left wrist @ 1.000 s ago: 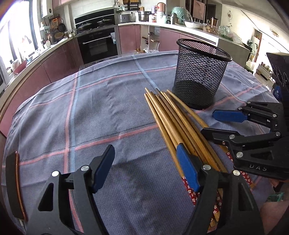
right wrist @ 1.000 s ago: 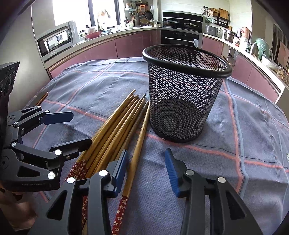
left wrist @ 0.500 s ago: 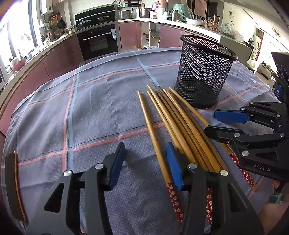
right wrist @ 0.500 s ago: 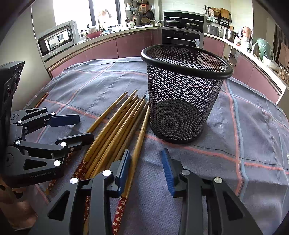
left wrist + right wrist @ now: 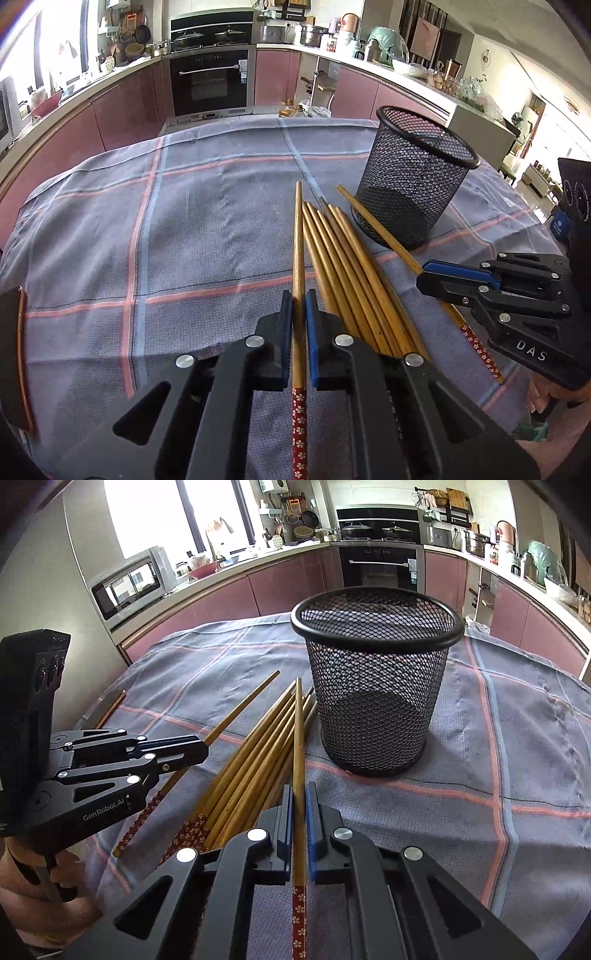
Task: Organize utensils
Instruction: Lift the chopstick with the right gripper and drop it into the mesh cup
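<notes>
Left gripper (image 5: 299, 295) clamped on one chopstick (image 5: 298, 236); right gripper (image 5: 299, 790) clamped on another chopstick (image 5: 297, 734). Both sticks point away from the cameras, beside the loose bundle of chopsticks (image 5: 255, 753) lying on the checked tablecloth (image 5: 184, 229) next to the upright mesh cup (image 5: 376, 686)

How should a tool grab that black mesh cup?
Probably by the rim, from straight above, with one finger inside and one outside. The mesh cup stands upright with an open top, and it looks too wide to squeeze round its sides.
</notes>
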